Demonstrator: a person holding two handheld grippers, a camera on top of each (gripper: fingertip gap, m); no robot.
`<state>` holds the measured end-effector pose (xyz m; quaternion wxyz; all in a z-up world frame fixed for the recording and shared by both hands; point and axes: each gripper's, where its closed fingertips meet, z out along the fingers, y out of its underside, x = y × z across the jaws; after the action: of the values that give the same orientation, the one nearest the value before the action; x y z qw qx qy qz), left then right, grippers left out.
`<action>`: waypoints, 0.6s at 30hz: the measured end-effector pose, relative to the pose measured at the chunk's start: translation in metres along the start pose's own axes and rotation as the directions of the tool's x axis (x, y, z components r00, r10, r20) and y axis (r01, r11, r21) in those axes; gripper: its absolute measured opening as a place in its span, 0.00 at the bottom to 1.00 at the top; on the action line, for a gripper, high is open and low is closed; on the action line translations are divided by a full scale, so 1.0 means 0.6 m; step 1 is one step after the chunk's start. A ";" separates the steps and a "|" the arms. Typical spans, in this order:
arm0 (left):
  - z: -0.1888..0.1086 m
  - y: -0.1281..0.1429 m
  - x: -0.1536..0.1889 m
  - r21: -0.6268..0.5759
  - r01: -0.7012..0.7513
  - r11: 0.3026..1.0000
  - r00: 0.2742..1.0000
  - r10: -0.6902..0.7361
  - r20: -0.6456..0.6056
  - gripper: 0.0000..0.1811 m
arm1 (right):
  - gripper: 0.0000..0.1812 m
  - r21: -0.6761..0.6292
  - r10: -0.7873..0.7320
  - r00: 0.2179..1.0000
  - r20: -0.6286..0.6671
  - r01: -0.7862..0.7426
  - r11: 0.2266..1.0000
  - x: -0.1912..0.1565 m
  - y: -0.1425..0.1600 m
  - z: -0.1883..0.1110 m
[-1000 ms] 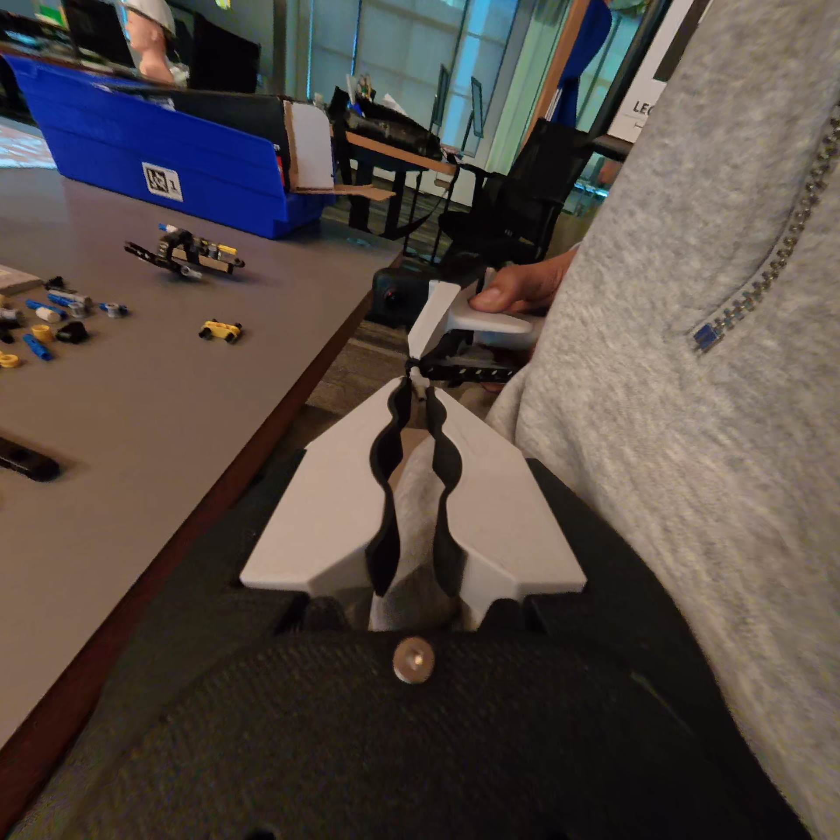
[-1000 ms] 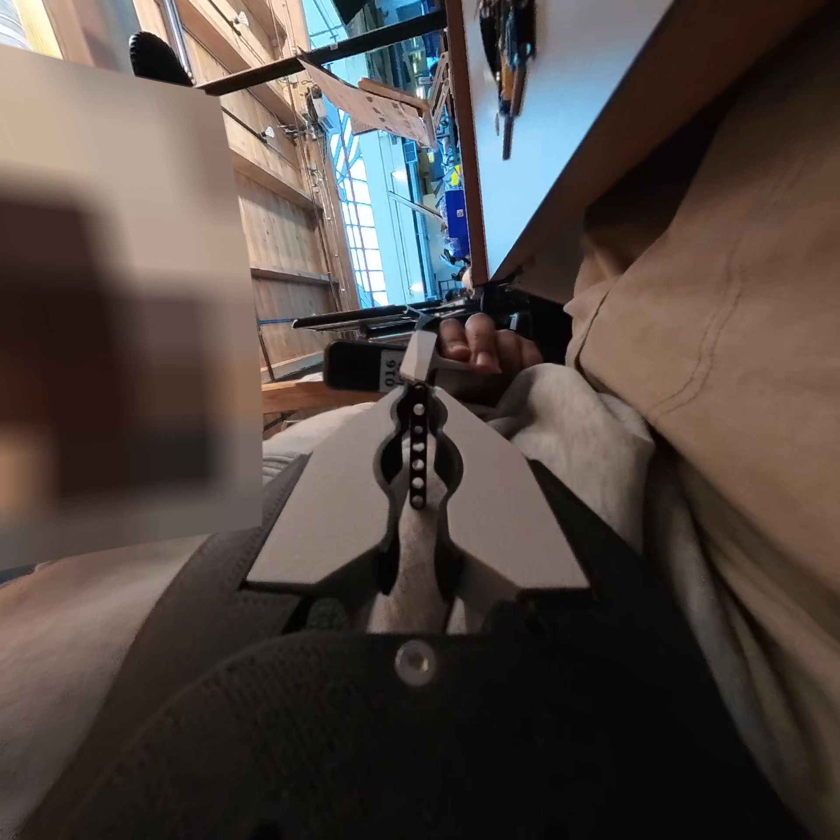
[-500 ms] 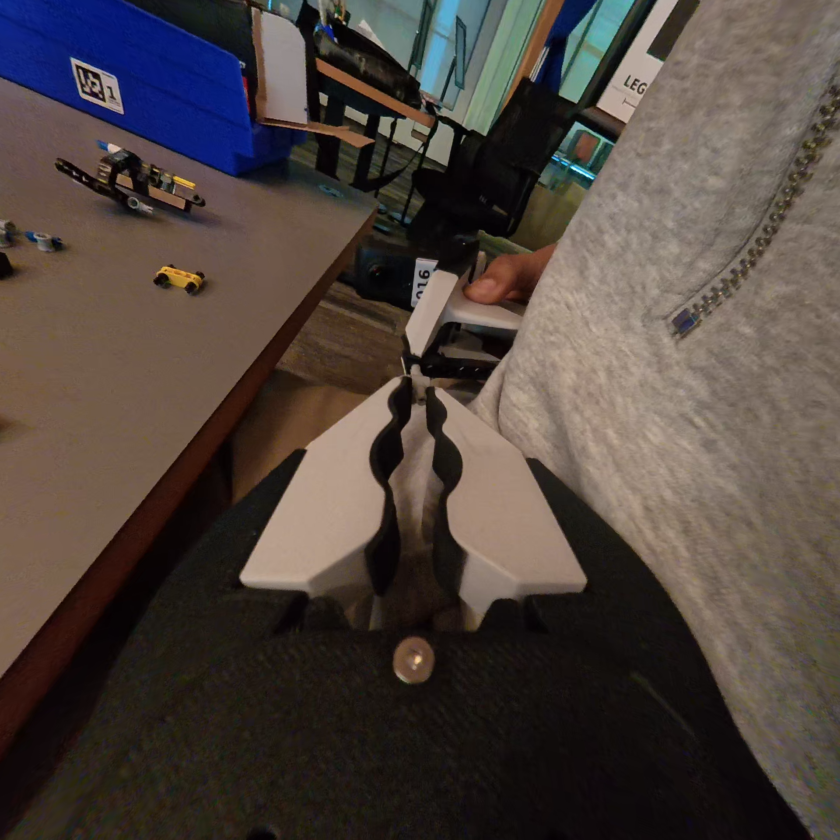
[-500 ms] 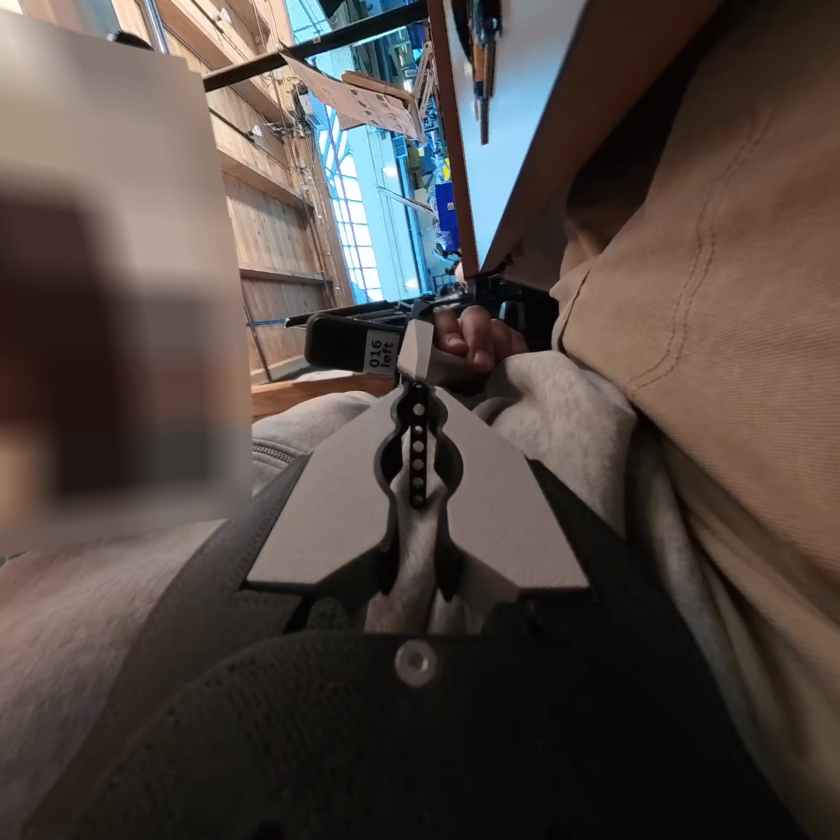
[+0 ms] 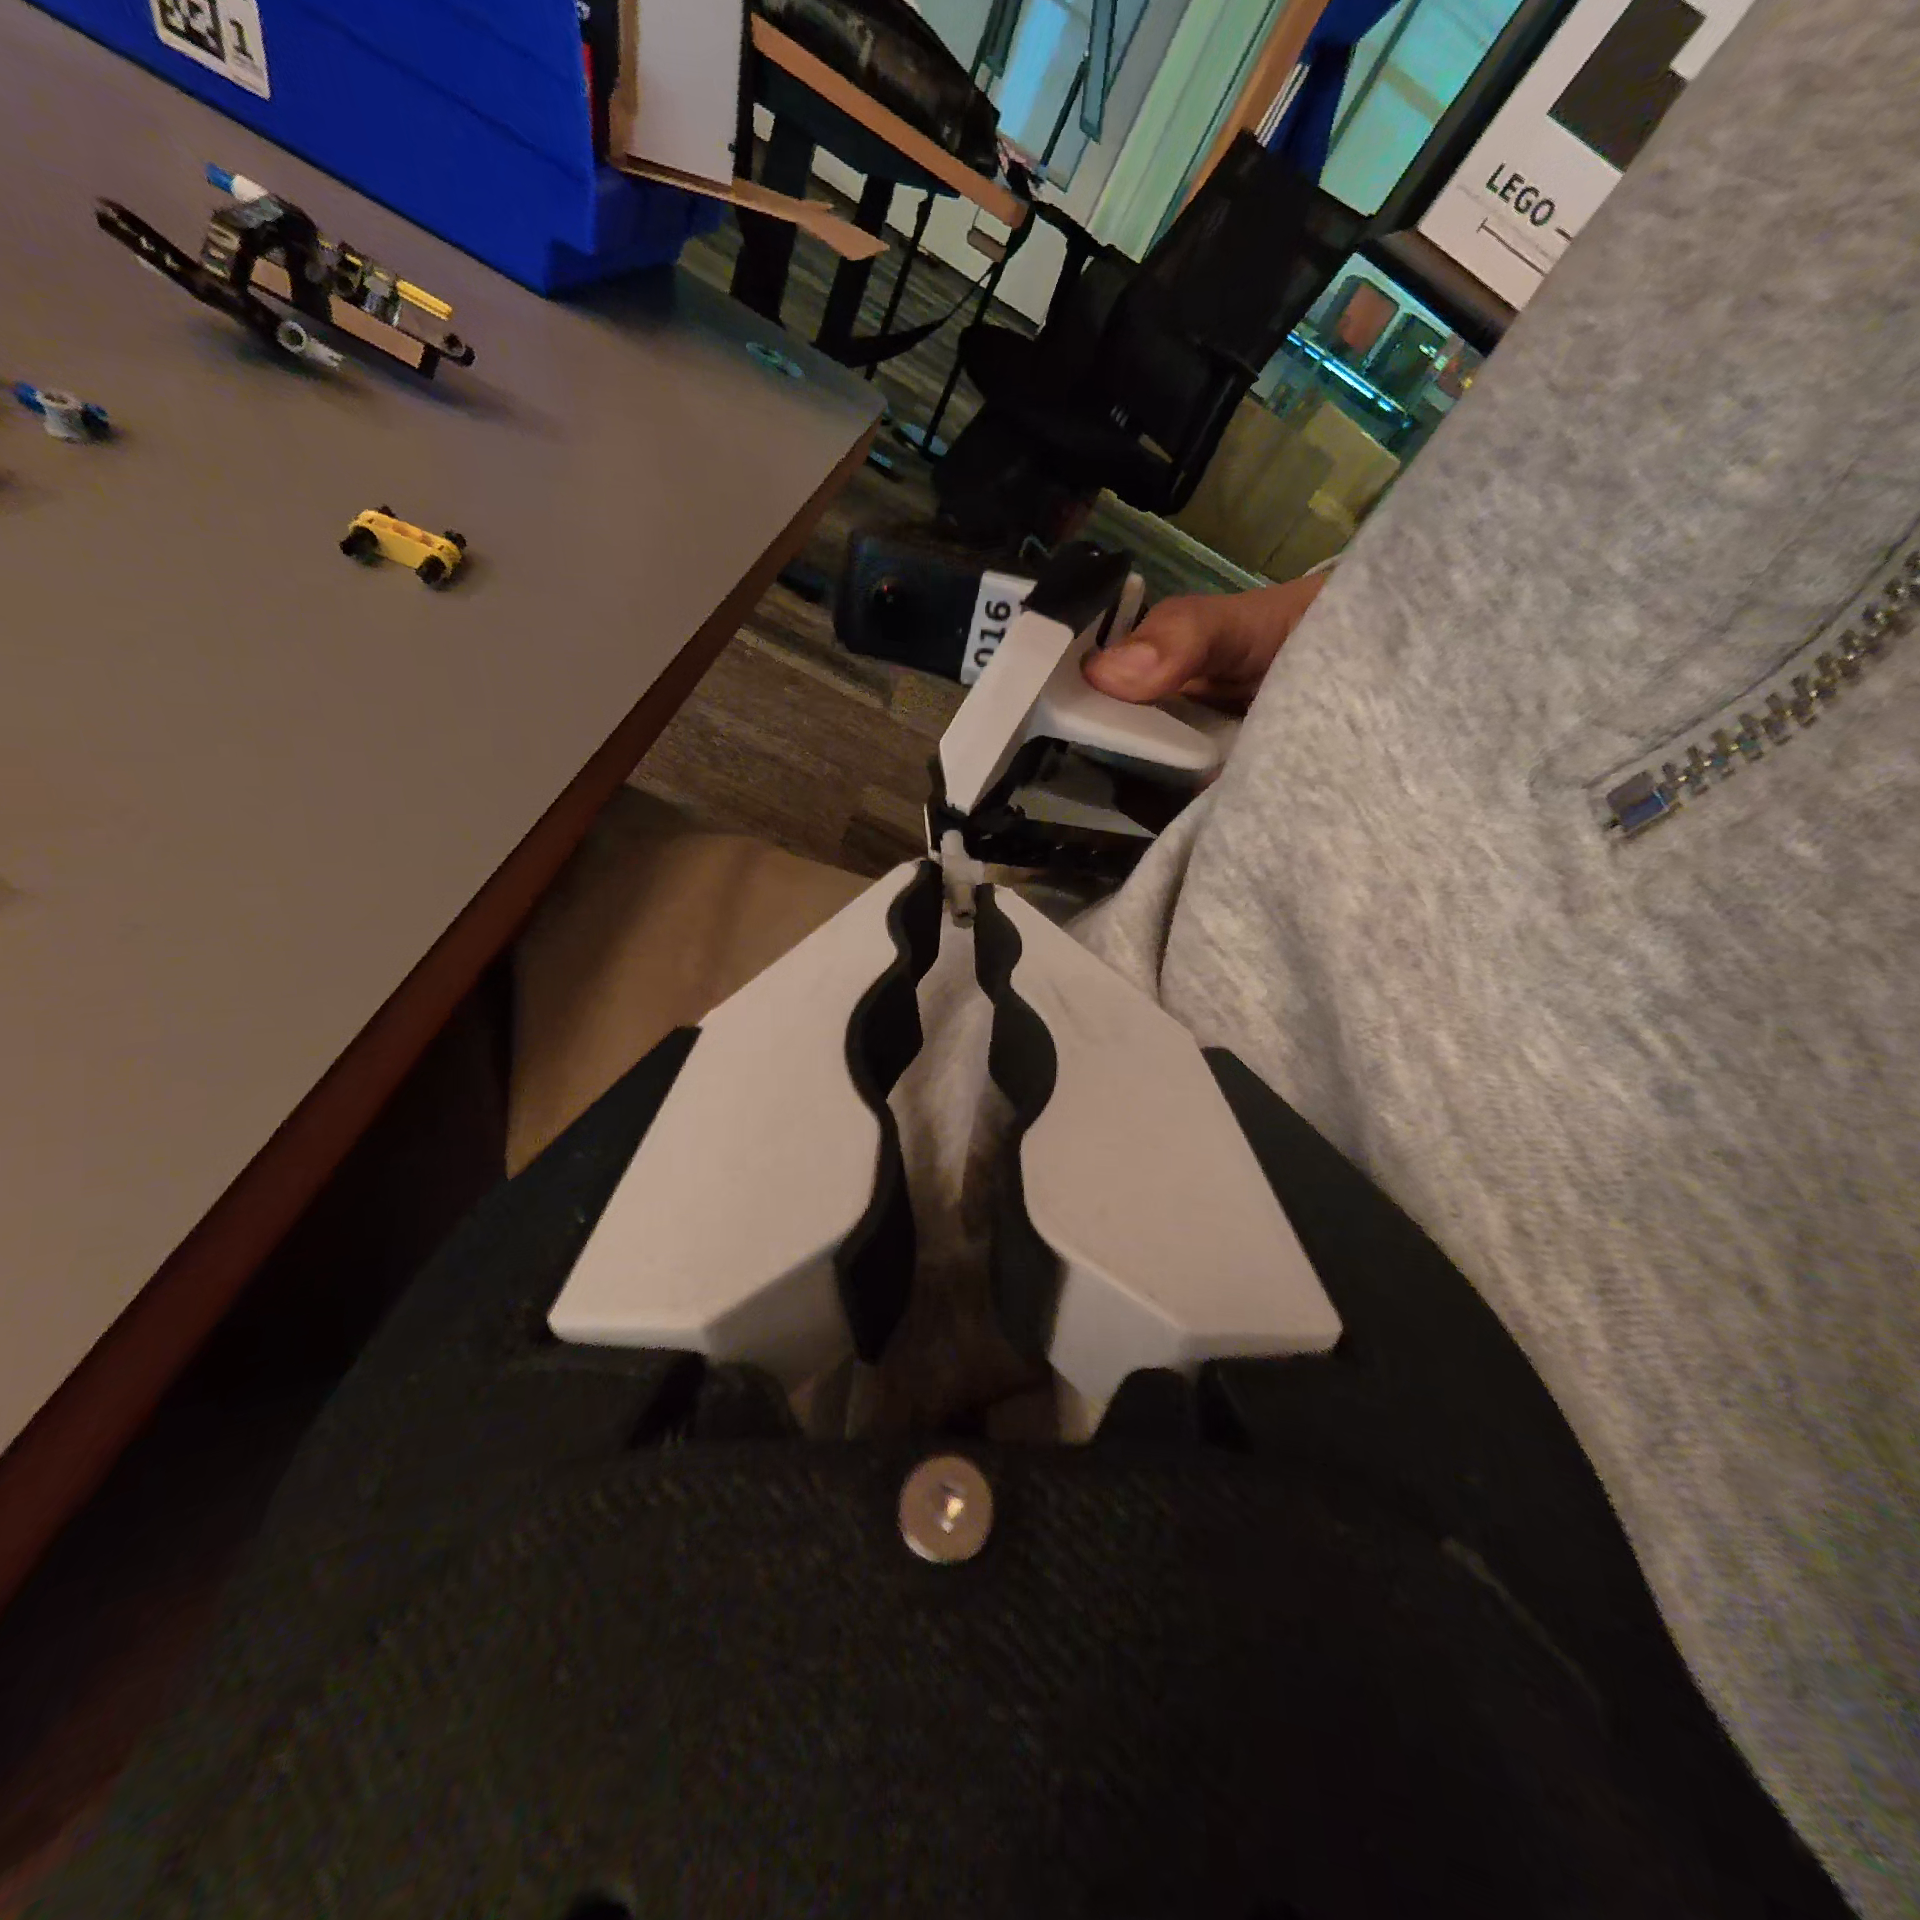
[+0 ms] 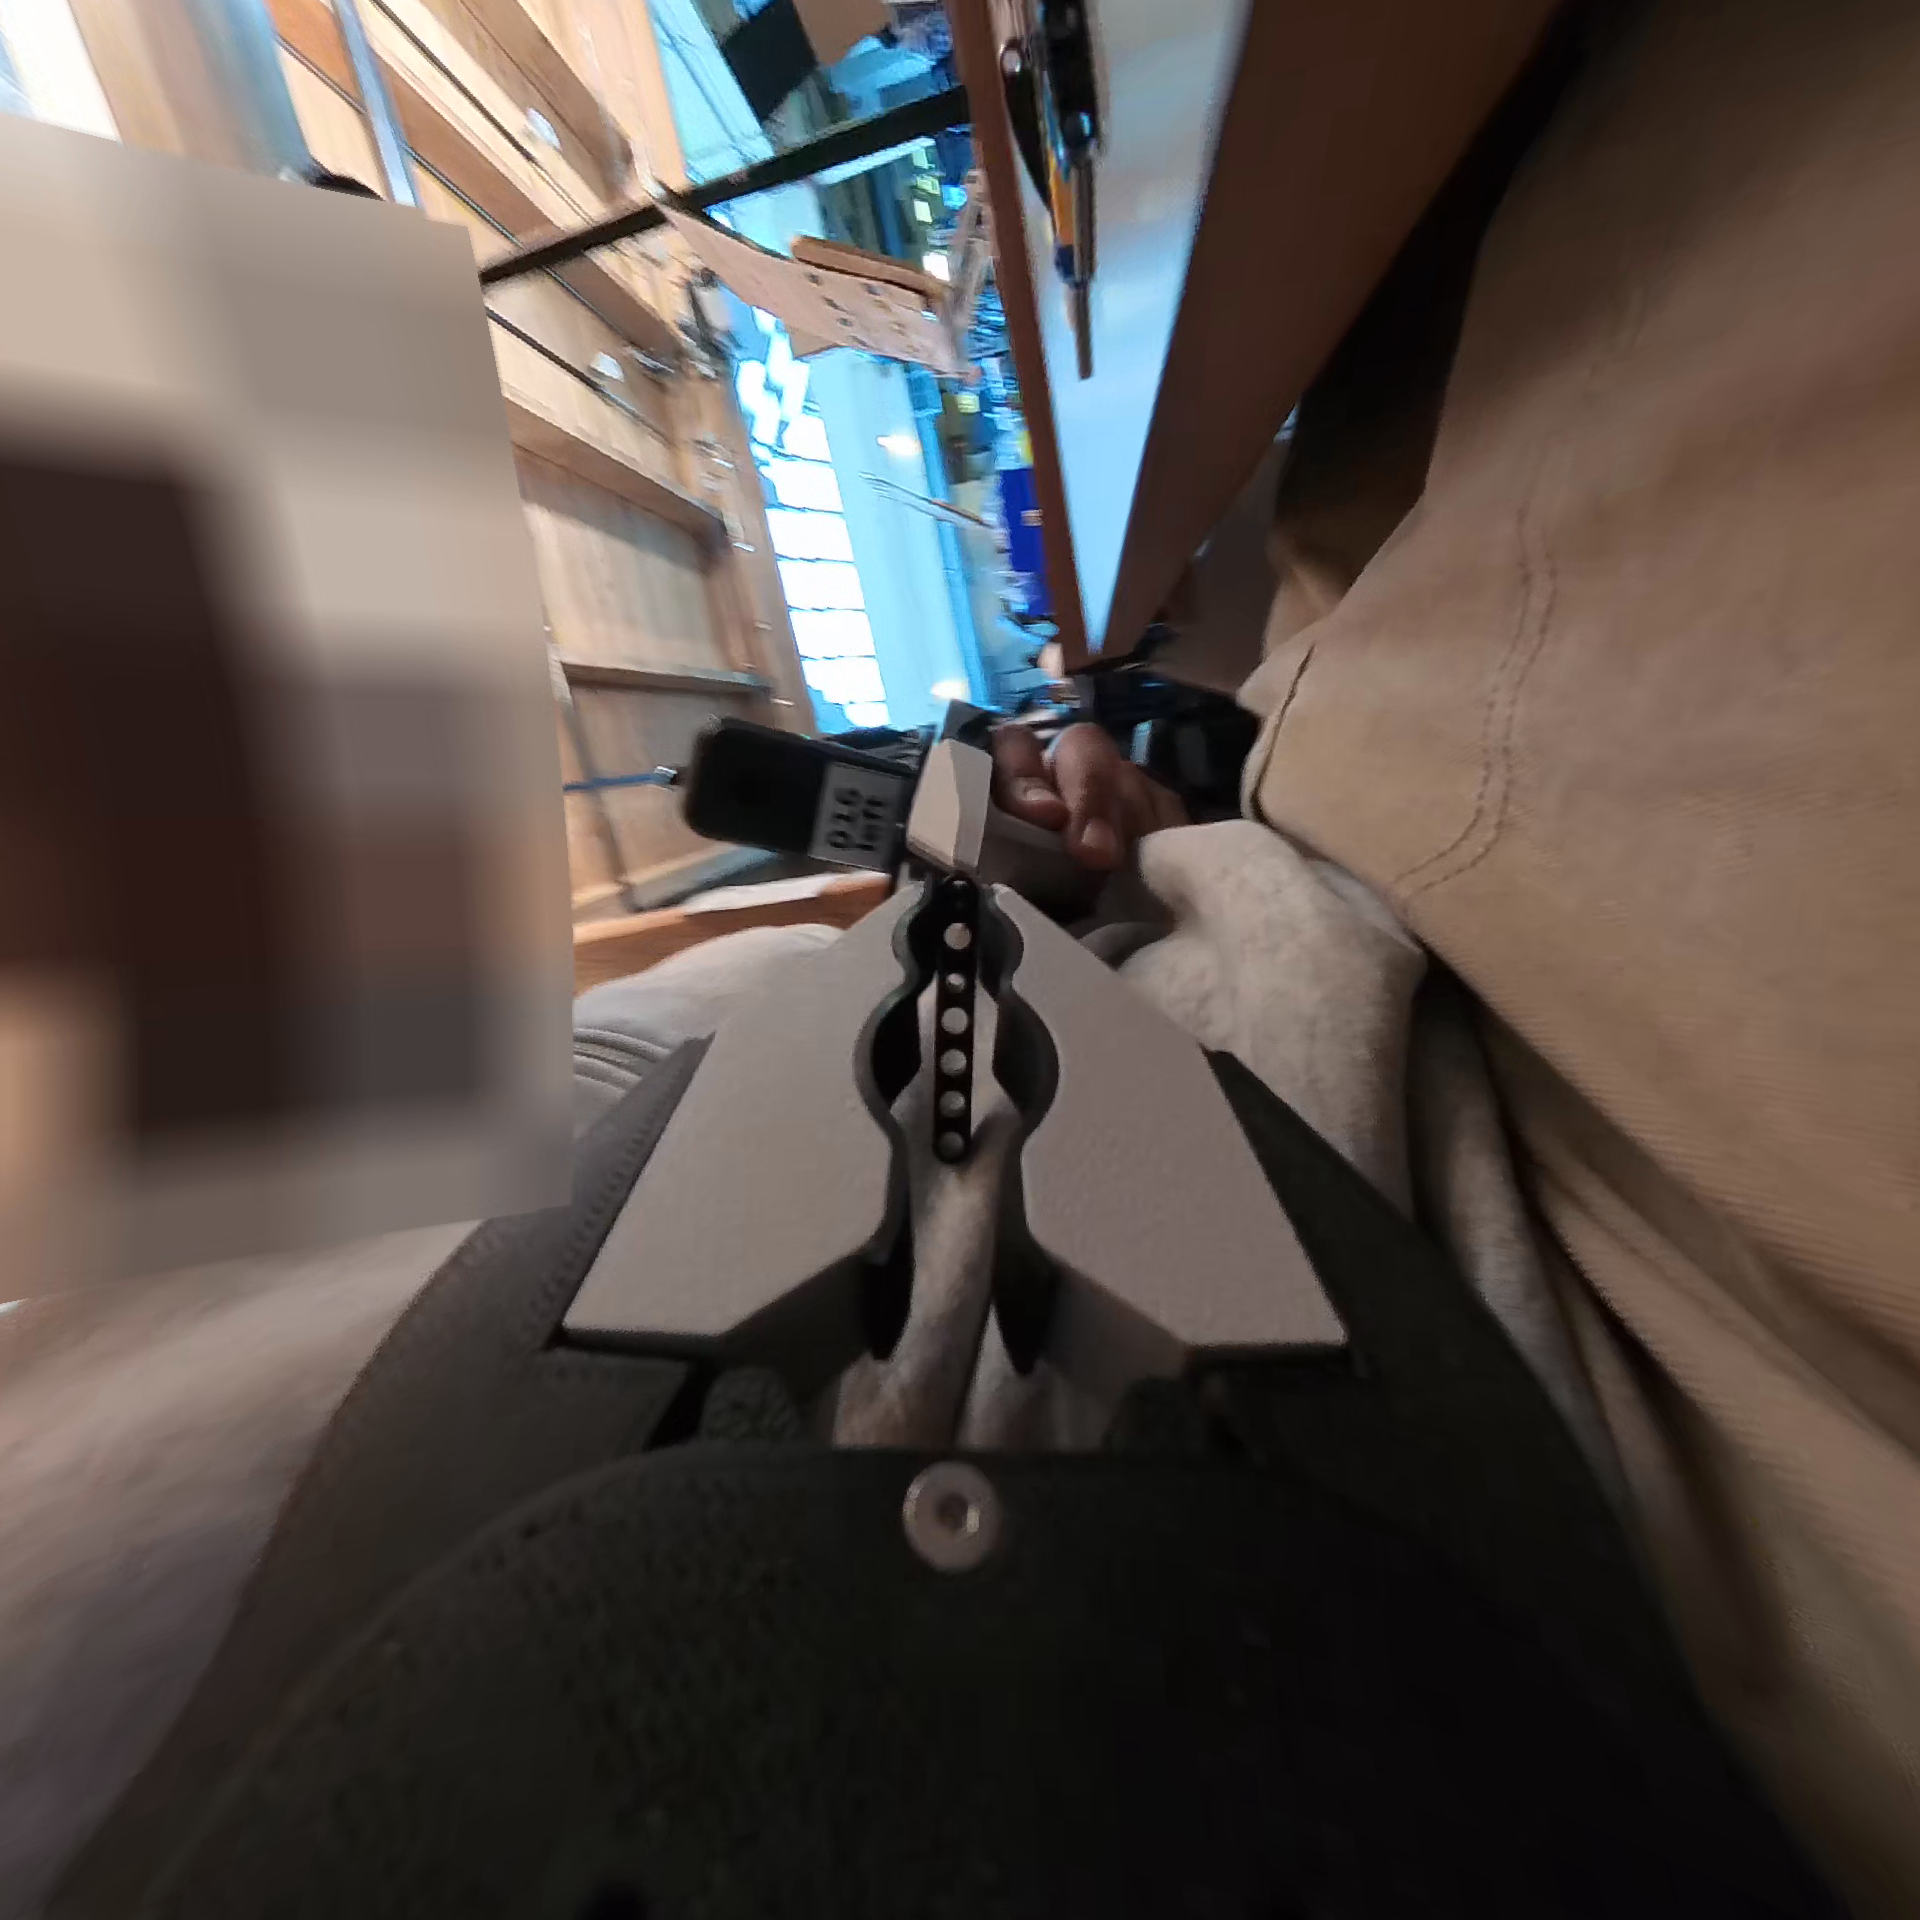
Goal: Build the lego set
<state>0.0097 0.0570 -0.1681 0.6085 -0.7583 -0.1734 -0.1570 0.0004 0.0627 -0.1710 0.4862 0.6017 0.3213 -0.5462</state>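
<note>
Both grippers are off the surface (image 5: pixel 312 831), down at lap level against a grey sweatshirt (image 5: pixel 1558 1039).

Left gripper (image 5: pixel 961 899): jaws nearly closed, pinching a small white pin (image 5: pixel 958 868) at the very tips. Right gripper (image 6: pixel 951 935): jaws narrow, clamped on a black beam with a row of holes (image 6: pixel 954 1023), which runs lengthwise along the jaw gap.

Step in hand, as I judge it: seat the pin in the end hole at the far tip of the beam. To do it well I keep the pin's axis square to the beam's face, push straight along that axis, and hold the beam firmly so it cannot pivot between the pads. The grip on the pin is shallow; any sideways load could flick it out, and a drop here means a piece lost on the floor.

View differences:
- The left wrist view shows the surface to the left with the partly built model (image 5: pixel 281 281) at the far side by a blue bin (image 5: pixel 416 104), a yellow piece with black pins (image 5: pixel 405 540) nearer, and a small blue-and-grey piece (image 5: pixel 62 414). It shows the pin and the end of the beam clearly.
- The right wrist view shows the beam's row of holes face-on; the pin is hidden there. It sees the surface only edge-on, and one large patch is blurred.
</note>
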 end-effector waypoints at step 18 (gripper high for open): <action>-0.001 0.005 0.008 -0.007 0.043 0.999 0.998 -0.043 -0.042 0.03 | 0.03 -0.018 -0.093 0.994 -0.058 0.092 0.996 0.001 0.011 0.001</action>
<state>0.0157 0.0559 -0.1685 0.6064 -0.7526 -0.1765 -0.1865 0.0065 0.0599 -0.1698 0.4550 0.5983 0.3672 -0.5478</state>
